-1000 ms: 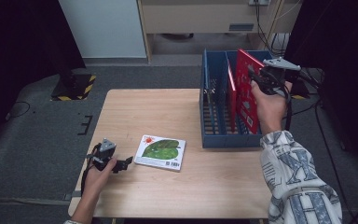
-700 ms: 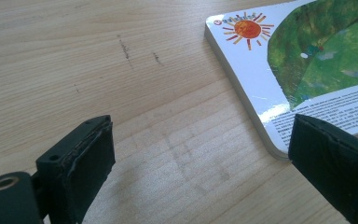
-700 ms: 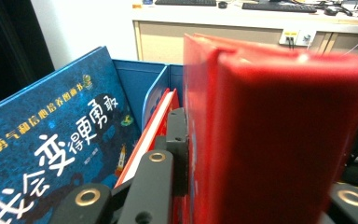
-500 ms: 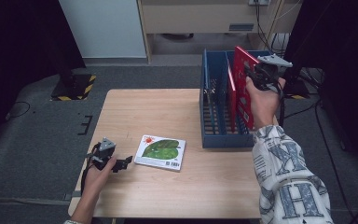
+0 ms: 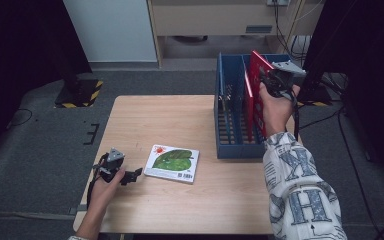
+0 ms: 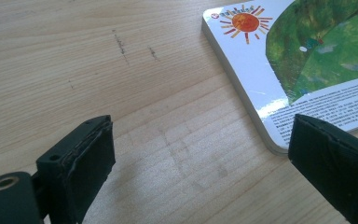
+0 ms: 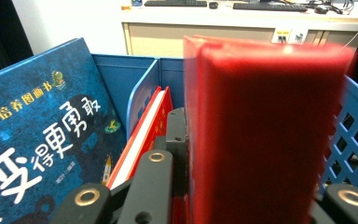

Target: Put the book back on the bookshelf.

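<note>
Red book [image 5: 258, 65] lower in rack [image 5: 230, 145]

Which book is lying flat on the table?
The book with the green leaf and orange sun lies flat on the table. The other books stand up in the blue basket.

The desk [image 5: 180, 115] lies open across its far-left half and along the near edge, so a hand can pass freely there. A green picture book [image 5: 172, 162] lies flat near the near-left part, just ahead of the left gripper [image 6: 200, 163], whose jaws stand wide over bare wood; the book's corner sits right by one jaw. The blue crate [image 5: 230, 127] blocks the far-right corner. Its dividers, a blue book [image 7: 32, 140] and a thin red book [image 7: 142, 135] narrow the slots, and the red book [image 7: 261, 135] clamped in the right gripper [image 5: 275, 80] takes up the rightmost slot beside the perforated wall.
</note>
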A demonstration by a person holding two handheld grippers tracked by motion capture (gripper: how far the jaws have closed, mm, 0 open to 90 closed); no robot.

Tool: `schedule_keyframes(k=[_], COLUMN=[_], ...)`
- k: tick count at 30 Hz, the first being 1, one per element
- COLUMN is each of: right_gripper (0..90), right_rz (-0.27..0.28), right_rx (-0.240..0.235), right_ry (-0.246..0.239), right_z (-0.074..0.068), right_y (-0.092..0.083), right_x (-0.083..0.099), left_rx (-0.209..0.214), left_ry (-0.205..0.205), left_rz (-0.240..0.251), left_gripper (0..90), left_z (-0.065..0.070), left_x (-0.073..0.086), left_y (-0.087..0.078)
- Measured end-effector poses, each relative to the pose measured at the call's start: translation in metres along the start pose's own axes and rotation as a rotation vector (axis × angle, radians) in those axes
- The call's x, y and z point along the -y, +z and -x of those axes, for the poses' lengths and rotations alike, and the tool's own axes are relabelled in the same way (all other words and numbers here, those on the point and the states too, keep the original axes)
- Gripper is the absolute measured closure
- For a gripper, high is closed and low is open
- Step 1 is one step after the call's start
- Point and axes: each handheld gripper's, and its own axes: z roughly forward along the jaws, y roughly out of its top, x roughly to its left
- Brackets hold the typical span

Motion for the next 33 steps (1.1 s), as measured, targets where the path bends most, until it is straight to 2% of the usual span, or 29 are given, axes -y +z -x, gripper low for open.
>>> schedule_keyframes(k=[13, 33], right_gripper=[78.9, 78.5], right_rz=[0.006, -0.023], right_rx=[0.014, 0.012], right_ry=[0.050, 0.054], right_z=[0.007, 0.008], right_y=[0.007, 0.013], right_x=[0.019, 0.038], left_rx=[0.006, 0.006], left_ry=[0.008, 0.004], left_rz=[-0.010, 0.003], left_gripper=[7.0, 7.5], left_z=[0.002, 0.002], left_x=[0.000, 0.000], left_y=[0.001, -0.001])
